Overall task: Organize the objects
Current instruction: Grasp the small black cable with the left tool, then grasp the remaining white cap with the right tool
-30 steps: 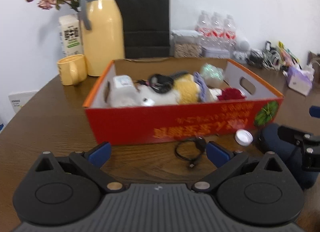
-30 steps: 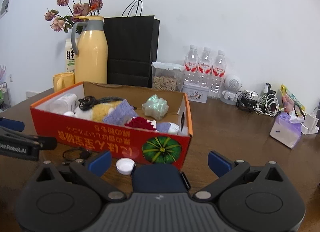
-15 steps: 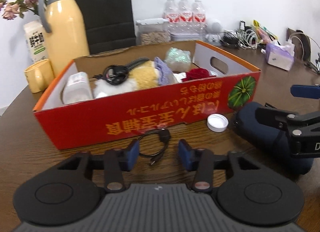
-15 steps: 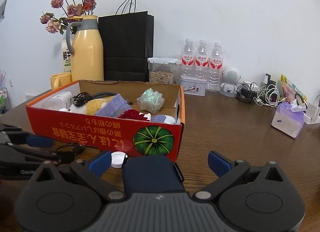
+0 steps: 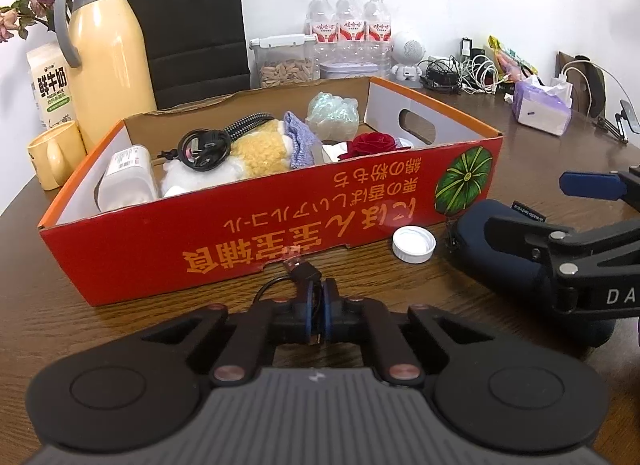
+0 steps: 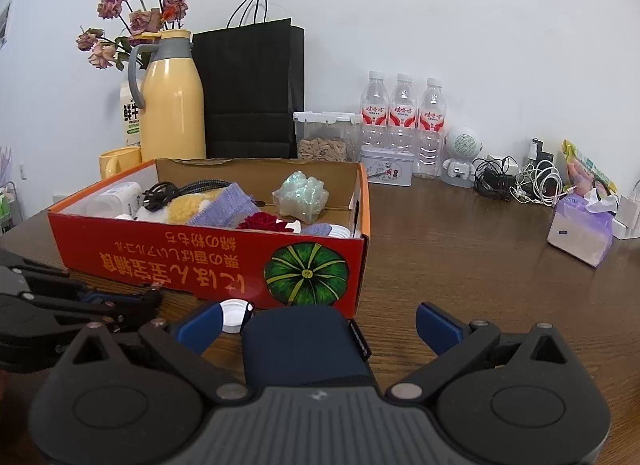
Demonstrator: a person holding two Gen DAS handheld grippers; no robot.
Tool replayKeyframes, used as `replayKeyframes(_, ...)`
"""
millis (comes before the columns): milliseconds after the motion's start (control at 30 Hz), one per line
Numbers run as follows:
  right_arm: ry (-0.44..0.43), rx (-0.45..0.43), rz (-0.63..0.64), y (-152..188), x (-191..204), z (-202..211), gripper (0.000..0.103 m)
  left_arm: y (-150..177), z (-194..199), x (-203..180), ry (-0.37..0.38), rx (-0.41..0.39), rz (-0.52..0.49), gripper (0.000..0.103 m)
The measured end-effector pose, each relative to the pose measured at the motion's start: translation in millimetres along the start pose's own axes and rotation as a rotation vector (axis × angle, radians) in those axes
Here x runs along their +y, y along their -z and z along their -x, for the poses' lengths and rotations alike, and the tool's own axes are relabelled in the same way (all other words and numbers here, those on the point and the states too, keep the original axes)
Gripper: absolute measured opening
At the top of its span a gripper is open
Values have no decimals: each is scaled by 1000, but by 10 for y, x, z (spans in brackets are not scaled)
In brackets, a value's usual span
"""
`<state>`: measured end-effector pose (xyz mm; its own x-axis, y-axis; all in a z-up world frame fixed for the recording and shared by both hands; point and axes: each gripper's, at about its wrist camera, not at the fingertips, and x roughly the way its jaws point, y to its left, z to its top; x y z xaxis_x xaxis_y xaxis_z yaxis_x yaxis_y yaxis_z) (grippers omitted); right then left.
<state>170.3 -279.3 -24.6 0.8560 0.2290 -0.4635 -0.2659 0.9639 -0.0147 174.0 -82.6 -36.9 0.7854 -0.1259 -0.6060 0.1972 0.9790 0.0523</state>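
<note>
— With the left gripper (image 5: 316, 315) pinched tight on the thin black cable (image 5: 298, 271), which step would you say we're at?

— The grasp itself. Low in the centre of the left wrist view the blue pads meet on the cord, and its USB plug pokes out just ahead of them, almost touching the front wall of the red cardboard box (image 5: 256, 233). I can't tell whether the cable has left the wooden table (image 5: 48, 305) yet.

— And the right gripper (image 6: 316, 323)?

— Its fingers stand wide apart, one on each side of the dark blue pouch (image 6: 304, 345) at the bottom middle of the right wrist view. They straddle it, but whether either pad touches it I can't make out. The pouch lies on the table just in front of the box's corner with the green pumpkin print. A white bottle cap (image 5: 414, 244) sits between cable and pouch, near the box wall.

— So what does the next move call for?

— My guess: lift the cable up over the box's front wall and drop it among the things inside, where a plush toy (image 5: 256, 155), a red rose (image 5: 370, 143) and another coiled cord already lie. The loose end will dangle, so it needs enough height to clear the rim. The right side would then need to close on the pouch.
</note>
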Motion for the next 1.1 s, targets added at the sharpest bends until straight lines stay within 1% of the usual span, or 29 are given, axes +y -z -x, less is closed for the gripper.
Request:
replayKeyframes(433,8,-2,21,11,59,28,103,25,299,109,-4,-65,41,6)
replayKeyframes(667,-29,-25,49,-9,221,109,102,64,499,246,-14,-99,67,6)
replayKeyframes(767,-55,-34,69,-33,328,135,98,79,569,324,-21,-109,78,6)
replayKeyframes(867,-85,-29,90,-53,440,136,90,97,618,405,-25,-117,94,6)
replayKeyframes(967,-109,-15,109,-64,557,114,80,115,657,468,-29,-123,106,6)
replayKeyframes(1000,-117,-8,115,-67,594,102,75,123,668,488,-30,-124,110,6)
replayKeyframes(1100,-129,18,129,-56,680,56,70,142,687,540,-32,-127,121,6)
